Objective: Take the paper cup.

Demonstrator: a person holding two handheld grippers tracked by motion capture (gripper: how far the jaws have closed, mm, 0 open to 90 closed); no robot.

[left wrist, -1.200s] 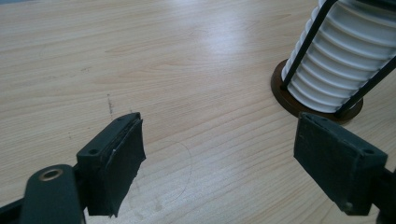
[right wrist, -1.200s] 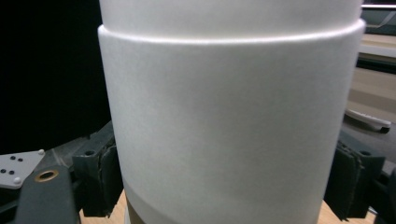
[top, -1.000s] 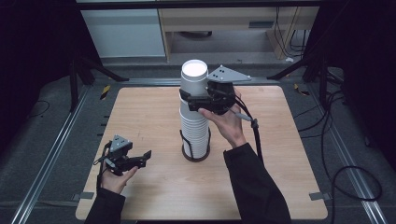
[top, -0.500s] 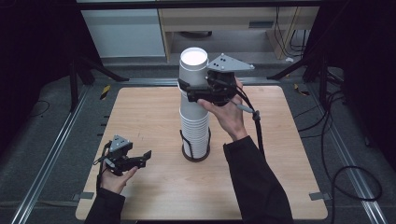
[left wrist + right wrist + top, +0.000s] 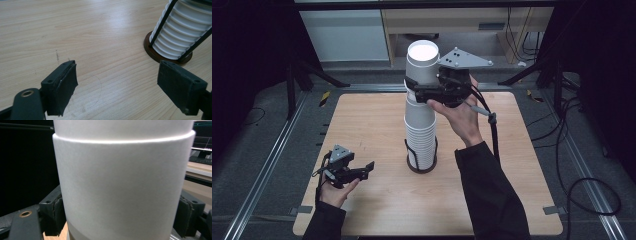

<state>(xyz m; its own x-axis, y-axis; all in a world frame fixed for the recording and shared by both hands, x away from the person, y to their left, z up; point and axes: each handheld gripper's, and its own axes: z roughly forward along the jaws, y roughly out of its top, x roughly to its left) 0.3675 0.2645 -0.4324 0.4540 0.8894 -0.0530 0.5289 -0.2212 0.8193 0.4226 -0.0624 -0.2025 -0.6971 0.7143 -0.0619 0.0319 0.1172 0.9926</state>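
Your right gripper [image 5: 419, 86] is clamped on the top cup [image 5: 422, 62], high on the tall cup stack [image 5: 420, 131] mid-tabletop. Pull crookedly and more cups may lift or the stack may tip. Your left gripper [image 5: 368, 169] waits with jaws apart.

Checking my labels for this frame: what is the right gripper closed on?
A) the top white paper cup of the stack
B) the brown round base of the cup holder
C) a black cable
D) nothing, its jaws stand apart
A: the right gripper has both jaws pressed against the top white paper cup of the tall stack.
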